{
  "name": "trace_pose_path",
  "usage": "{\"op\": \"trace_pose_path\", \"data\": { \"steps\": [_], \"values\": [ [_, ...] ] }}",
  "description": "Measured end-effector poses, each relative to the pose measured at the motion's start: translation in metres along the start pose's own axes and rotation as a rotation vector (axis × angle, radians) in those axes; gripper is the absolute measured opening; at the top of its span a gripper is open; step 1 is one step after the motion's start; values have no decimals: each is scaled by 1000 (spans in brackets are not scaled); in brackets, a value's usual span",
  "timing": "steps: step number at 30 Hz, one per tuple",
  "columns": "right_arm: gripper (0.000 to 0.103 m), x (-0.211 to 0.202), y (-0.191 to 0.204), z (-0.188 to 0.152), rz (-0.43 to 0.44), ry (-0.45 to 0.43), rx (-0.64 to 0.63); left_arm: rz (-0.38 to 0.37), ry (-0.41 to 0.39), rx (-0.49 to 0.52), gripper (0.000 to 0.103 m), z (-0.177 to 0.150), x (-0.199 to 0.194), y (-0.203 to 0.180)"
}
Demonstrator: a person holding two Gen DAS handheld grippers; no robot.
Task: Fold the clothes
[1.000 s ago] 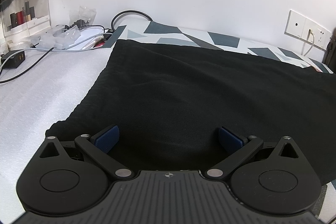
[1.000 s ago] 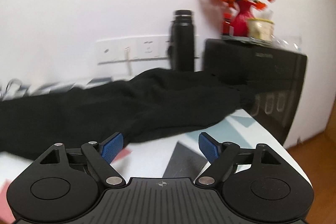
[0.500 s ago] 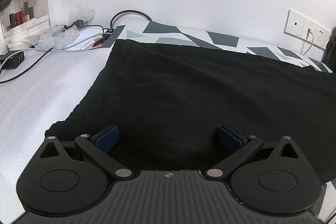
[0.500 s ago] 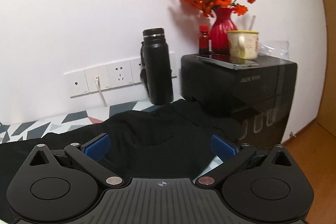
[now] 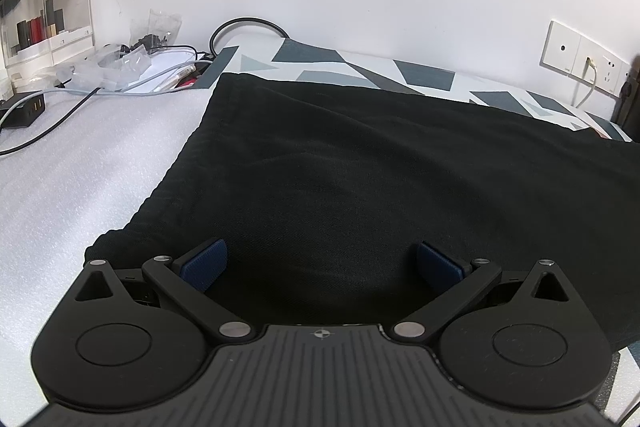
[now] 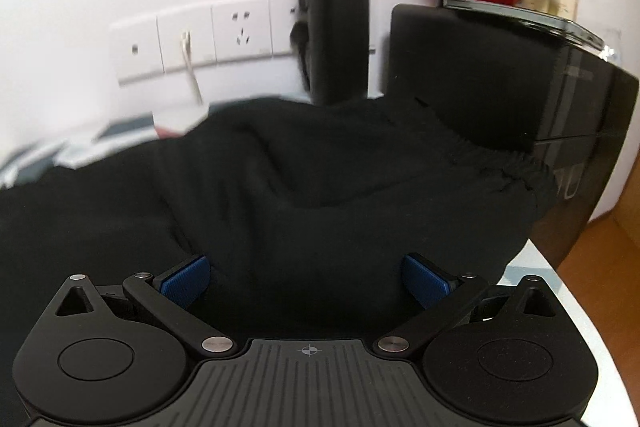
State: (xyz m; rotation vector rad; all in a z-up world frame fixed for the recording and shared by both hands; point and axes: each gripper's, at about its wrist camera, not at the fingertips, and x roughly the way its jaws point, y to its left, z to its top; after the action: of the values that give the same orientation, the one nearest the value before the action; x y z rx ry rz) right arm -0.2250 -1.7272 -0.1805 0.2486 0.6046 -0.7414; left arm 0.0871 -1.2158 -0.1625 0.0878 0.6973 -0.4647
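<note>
Black knit garment (image 5: 360, 187), ribbed along its left edge, lies spread across the white padded tabletop (image 5: 80, 179) and a grey geometric-patterned cloth (image 5: 320, 61); its far end bunches against a black box (image 6: 500, 83) beside a black flask (image 6: 338, 15). Left gripper (image 5: 320, 263) hovers over the near hem, jaws spread wide and empty, unchanged from half a second ago. Right gripper (image 6: 306, 279), jaws likewise released, has dropped closer to the bunched fabric.

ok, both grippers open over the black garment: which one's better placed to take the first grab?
Probably right. The right gripper faces bunched folds of the black garment near its gathered end. The left gripper sits over flat cloth, its ribbed edge off to one side.
</note>
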Motion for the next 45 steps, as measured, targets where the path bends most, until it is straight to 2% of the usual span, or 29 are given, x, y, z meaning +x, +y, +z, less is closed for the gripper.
{"op": "trace_pose_path", "data": {
  "steps": [4,13,16,20,23,26,28,29,32,35,37,41,45],
  "values": [
    [102,3,9,-4,-18,14,-57,2,0,2,103,0,0,0],
    [102,4,-1,-5,21,38,13,4,12,19,103,2,1,-2],
    [102,4,-2,-5,21,40,15,32,27,41,103,6,-6,-6],
    [102,4,-3,-5,22,42,17,-8,-88,68,103,19,-48,-28],
    [102,5,-3,-4,22,45,16,-125,-125,42,103,35,-70,-54],
    [102,5,-4,-4,25,47,16,-264,-74,26,103,48,-63,-96],
    [102,5,-4,-3,27,49,13,-315,-52,9,103,49,-57,-128],
    [102,6,-4,-3,28,50,12,-318,-53,-2,103,47,-55,-144],
    [102,3,-6,1,41,57,-4,-337,-10,82,103,42,-42,-202],
    [102,-10,-22,15,123,68,36,-352,-21,204,103,38,-30,-254],
    [102,-25,-43,26,172,38,110,-369,-36,247,103,34,-23,-276],
    [102,-46,-95,44,220,13,278,-389,-4,286,103,19,-3,-304],
    [102,-46,-146,46,219,30,432,-342,-2,319,103,5,8,-303]
  ]
}}
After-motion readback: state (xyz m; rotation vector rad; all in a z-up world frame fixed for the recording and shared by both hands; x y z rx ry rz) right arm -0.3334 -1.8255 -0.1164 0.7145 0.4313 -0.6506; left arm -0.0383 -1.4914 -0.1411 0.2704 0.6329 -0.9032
